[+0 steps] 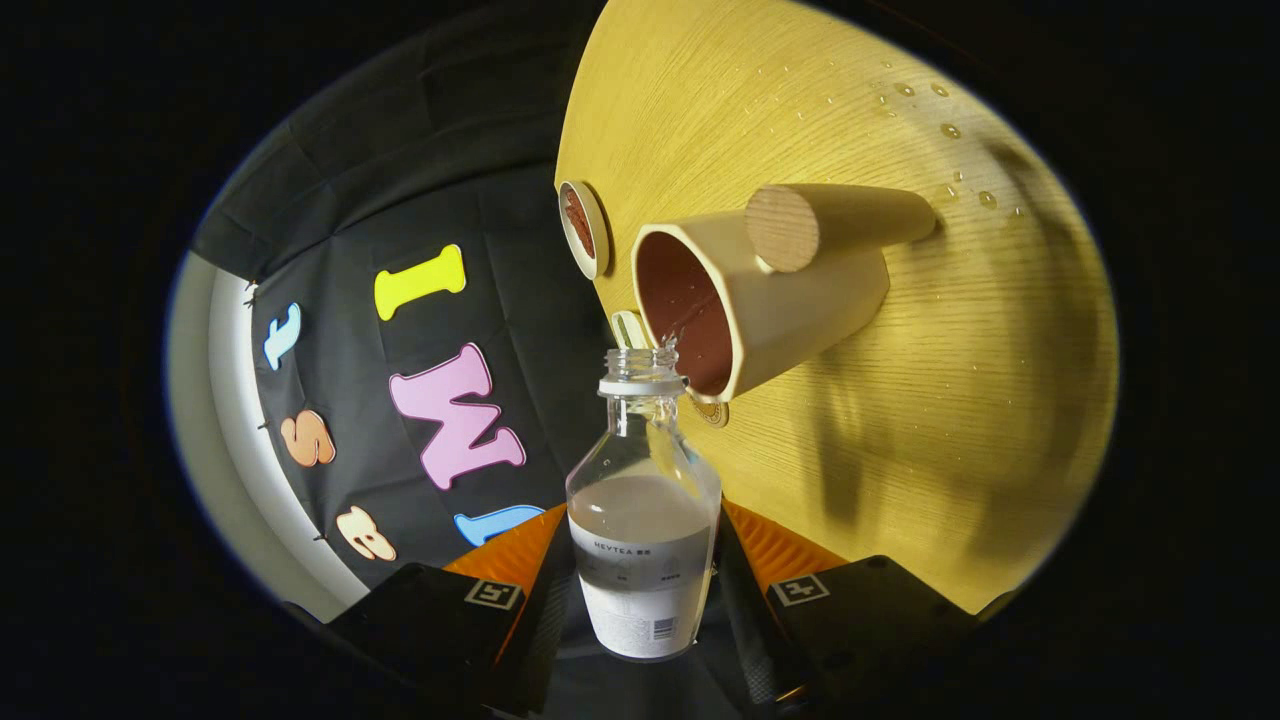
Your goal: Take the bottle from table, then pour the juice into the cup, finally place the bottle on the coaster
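Note:
My gripper (pixel 645 590) is shut on a clear, uncapped bottle (pixel 643 500) with a white label, held between both fingers. The whole view is rolled, so the bottle is tipped toward the cup. Pale liquid fills the bottle's lower half and a thin stream runs from its mouth into the cream cup (pixel 745 300), which has a brown inside and a round wooden handle. The cup stands on the yellow wooden table (pixel 950 400), just beyond the bottle's mouth. A round cream coaster (pixel 583 228) with a brown centre lies on the table past the cup.
Water drops (pixel 945 130) dot the table beyond the cup. A small round disc (pixel 710 410) peeks out under the cup's rim, and another small pale object (pixel 628 328) sits beside the bottle's mouth. The table's edge runs along the black cloth wall.

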{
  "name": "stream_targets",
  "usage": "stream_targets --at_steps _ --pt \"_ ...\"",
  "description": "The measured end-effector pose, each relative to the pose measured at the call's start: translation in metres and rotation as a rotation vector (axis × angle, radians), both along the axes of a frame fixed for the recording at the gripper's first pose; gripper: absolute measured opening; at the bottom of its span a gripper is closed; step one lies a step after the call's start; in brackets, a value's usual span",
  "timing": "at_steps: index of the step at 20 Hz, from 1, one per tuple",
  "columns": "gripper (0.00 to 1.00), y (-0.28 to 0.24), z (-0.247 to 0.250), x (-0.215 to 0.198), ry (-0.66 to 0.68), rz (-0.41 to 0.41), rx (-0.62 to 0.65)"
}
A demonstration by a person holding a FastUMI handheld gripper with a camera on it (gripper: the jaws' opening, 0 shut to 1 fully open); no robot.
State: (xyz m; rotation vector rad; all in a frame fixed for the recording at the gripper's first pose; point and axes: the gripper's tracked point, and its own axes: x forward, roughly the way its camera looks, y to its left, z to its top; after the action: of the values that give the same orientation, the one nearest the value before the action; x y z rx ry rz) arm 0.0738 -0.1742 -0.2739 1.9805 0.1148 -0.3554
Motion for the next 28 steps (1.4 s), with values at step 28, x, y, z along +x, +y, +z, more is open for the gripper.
stream_targets --at_steps 28 --pt "0.75 -0.007 0.021 0.005 -0.061 -0.096 0.249"
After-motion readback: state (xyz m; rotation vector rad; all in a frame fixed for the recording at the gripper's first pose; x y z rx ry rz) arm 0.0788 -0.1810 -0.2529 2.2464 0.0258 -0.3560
